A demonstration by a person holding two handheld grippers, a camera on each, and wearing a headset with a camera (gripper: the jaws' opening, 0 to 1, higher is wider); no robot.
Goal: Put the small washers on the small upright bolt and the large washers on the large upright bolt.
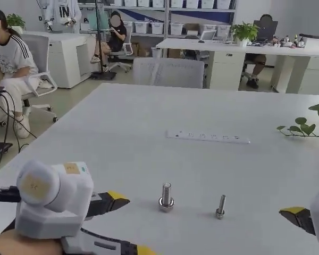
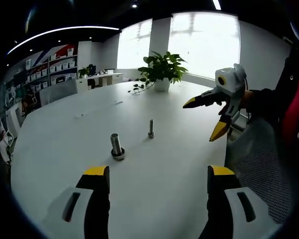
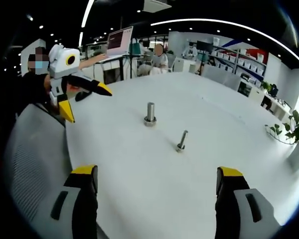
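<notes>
Two bolts stand upright on the white table [image 1: 149, 143]. The large bolt [image 1: 166, 196] is on the left and the small bolt [image 1: 220, 207] a little to its right; each has a wider metal base where it meets the table. My left gripper [image 1: 130, 226] is at the near left, open, with nothing between its jaws. At the near right edge my right gripper [image 1: 303, 220] is open and empty too. The left gripper view has the large bolt [image 2: 116, 146], the small bolt [image 2: 151, 128] and the right gripper [image 2: 204, 118]. The right gripper view has both bolts [image 3: 150, 114] [image 3: 181, 141] and the left gripper [image 3: 85, 102].
A white power strip [image 1: 208, 137] lies across the middle of the table. Leafy plant sprigs [image 1: 308, 125] reach in from the right edge, and a potted plant [image 2: 162, 74] stands at the table's end. A grey chair [image 1: 169, 71] is at the far side. People sit in the background.
</notes>
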